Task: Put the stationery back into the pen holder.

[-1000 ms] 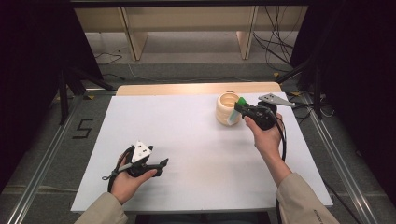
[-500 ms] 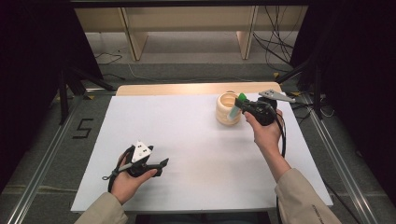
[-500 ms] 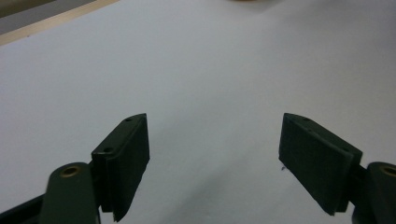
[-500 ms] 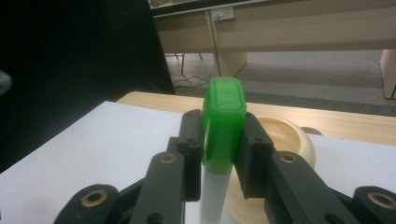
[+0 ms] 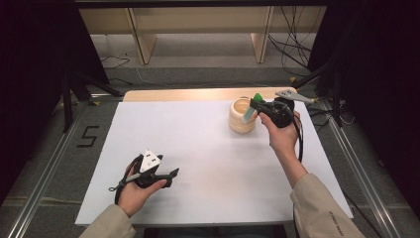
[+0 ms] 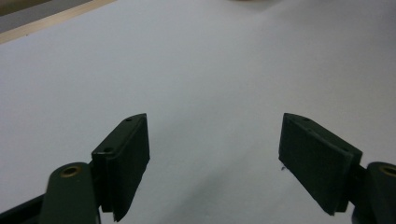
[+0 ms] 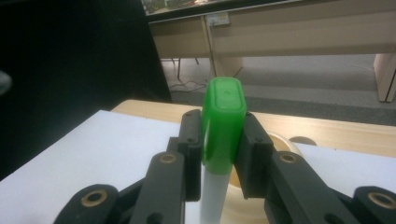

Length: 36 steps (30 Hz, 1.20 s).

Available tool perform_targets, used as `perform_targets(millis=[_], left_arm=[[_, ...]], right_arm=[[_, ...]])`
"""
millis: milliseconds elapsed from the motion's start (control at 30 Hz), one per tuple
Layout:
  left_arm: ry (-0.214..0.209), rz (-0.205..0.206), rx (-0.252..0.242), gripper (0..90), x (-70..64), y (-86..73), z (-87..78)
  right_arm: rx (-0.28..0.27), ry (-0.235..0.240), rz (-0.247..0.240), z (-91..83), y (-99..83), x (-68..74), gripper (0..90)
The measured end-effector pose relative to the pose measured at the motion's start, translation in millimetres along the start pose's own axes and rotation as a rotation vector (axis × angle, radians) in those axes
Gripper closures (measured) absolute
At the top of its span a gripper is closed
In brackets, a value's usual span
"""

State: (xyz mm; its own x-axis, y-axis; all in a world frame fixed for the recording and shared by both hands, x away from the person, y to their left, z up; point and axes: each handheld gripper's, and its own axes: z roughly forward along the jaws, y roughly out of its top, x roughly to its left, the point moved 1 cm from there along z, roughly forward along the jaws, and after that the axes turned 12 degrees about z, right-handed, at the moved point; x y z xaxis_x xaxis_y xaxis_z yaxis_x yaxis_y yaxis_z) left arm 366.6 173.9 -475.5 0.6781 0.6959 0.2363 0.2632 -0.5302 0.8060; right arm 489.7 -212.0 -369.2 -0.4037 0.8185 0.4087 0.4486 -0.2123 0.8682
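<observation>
**A:** What do I hold now in the right hand-held gripper [image 5: 253,105]?

**B:** A tube with a green cap [image 7: 223,122] and a pale whitish body. In the right gripper view the two jaws are clenched on the cap, one on each flat side, and the body hangs down below them. In the high view the tube [image 5: 250,111] is over the mouth of the round wooden cup [image 5: 242,116], which stands at the far right part of the desk [image 5: 198,148]. I cannot tell if its lower end touches the cup already.

**A:** How do you think it will handle?

**B:** I judge it is light. The cap looks like hard, smooth plastic, so it is stiff but maybe slippery. The body seems softer; if I squeeze there, it may dent. So the cap is the good place, I think, with the flat sides against the jaws as now.

**A:** And the left hand-held gripper [image 6: 212,158]?

**B:** It is released, jaws wide apart, nothing between them. It rests low at the near left of the desk, well apart from the cup.
</observation>
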Motion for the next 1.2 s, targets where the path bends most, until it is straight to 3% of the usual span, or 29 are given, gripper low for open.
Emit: perform_targets(millis=[500, 1200], left_arm=[[-0.001, -0.004, 0.001, 24.7, -0.4, -0.1, 0.0], [-0.001, -0.01, -0.001, 24.7, -0.9, -0.5, 0.9]], right_arm=[[-0.021, -0.025, 0.002, 8.2, 15.0, -1.7, 74.3], [-0.028, -0.065, 0.014, 21.7, 21.3, -7.8, 74.2]])
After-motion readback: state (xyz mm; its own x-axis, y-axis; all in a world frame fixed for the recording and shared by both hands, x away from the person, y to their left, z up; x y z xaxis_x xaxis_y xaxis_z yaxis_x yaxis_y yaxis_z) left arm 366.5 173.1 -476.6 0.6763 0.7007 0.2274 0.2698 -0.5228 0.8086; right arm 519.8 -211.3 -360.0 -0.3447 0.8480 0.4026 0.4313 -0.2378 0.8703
